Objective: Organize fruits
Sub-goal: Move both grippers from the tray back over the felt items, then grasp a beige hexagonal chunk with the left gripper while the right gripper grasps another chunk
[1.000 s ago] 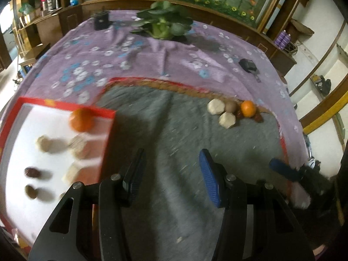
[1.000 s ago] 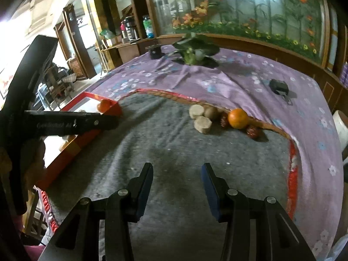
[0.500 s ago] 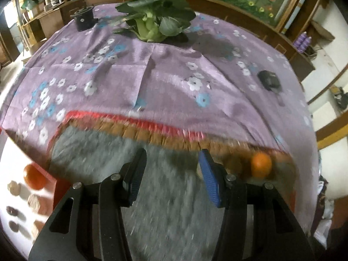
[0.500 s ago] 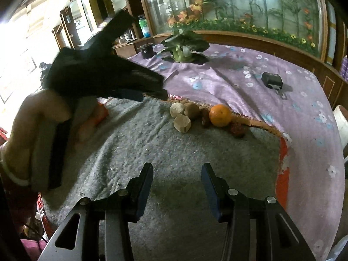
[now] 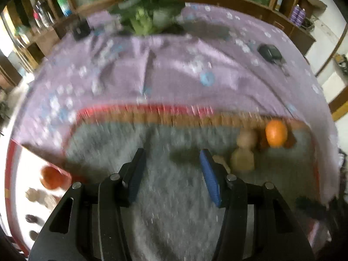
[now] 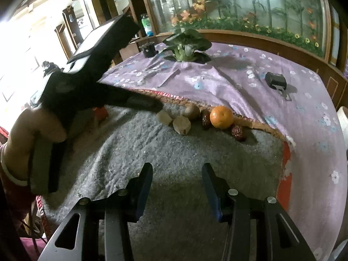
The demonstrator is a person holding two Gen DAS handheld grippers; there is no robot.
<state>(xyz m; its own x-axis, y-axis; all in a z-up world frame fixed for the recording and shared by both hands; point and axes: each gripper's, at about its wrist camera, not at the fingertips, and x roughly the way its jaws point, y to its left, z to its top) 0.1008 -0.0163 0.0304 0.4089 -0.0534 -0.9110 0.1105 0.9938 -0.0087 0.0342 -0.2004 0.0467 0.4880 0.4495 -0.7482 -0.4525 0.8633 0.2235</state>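
**Operator:** State the condition of each tool and the reason for its position.

**Technician:** The left tool (image 5: 170, 169) is spread with nothing between its pads. It hangs over the grey mat (image 5: 178, 206), angled down beside the fruit cluster, probably to pick the next piece. The right tool (image 6: 177, 182) is also spread and empty, parked over bare mat well short of the fruit.

**Operator:** Where are the fruits, and how do they point?

**Technician:** The orange (image 6: 221, 117), two pale faceted pieces (image 6: 182, 125), a brown round fruit (image 6: 191, 112) and dark dates (image 6: 238, 132) lie on the desk in a row along the mat's far edge. Sorted fruit sits in the red-rimmed tray (image 5: 9, 174). The row's long axis follows the mat border; the nearer date (image 6: 238, 132) lies slanted to it.
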